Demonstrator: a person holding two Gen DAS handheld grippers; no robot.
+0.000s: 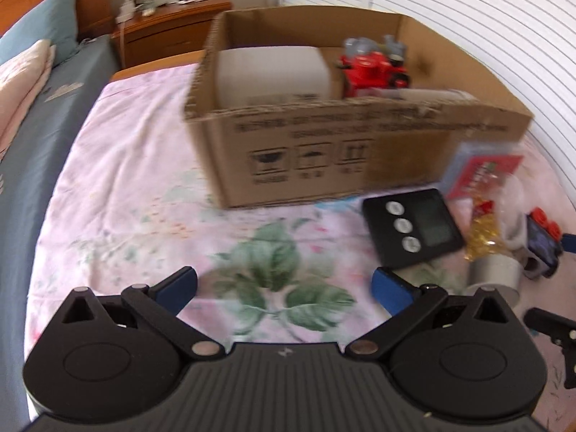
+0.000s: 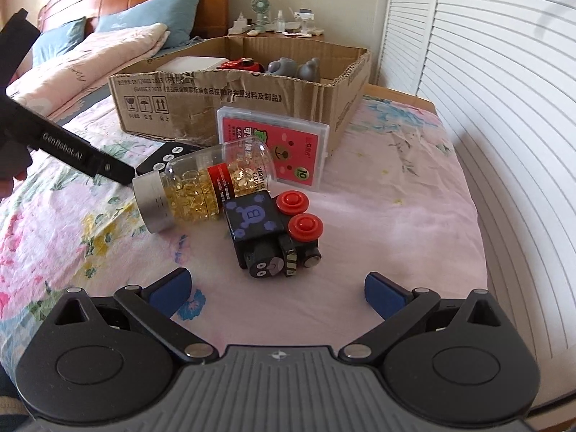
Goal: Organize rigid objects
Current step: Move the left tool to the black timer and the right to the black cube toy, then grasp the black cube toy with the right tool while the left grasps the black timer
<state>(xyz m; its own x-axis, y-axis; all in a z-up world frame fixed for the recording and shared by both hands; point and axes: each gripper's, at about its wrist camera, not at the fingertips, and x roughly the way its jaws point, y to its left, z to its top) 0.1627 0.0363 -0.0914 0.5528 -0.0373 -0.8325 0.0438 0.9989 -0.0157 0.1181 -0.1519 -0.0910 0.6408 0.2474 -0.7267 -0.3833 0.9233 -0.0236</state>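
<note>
While the left gripper hangs wide apart and empty over the floral sheet, the left wrist view puts the box at 12 o'clock, blurred, with a white block and a red toy inside. At 3 o'clock, just outside the box, lie a black timer, a pill bottle on its side, a card case and a dark toy train, close together. In the right wrist view, the right gripper is also wide apart, holding nothing, with the train at 12 o'clock just beyond its fingertips and not touching them. The bottle lies at 11 o'clock, touching the train; the case leans on the box further back, and the timer peeks out behind the bottle. Grey figures sit in the box.
</note>
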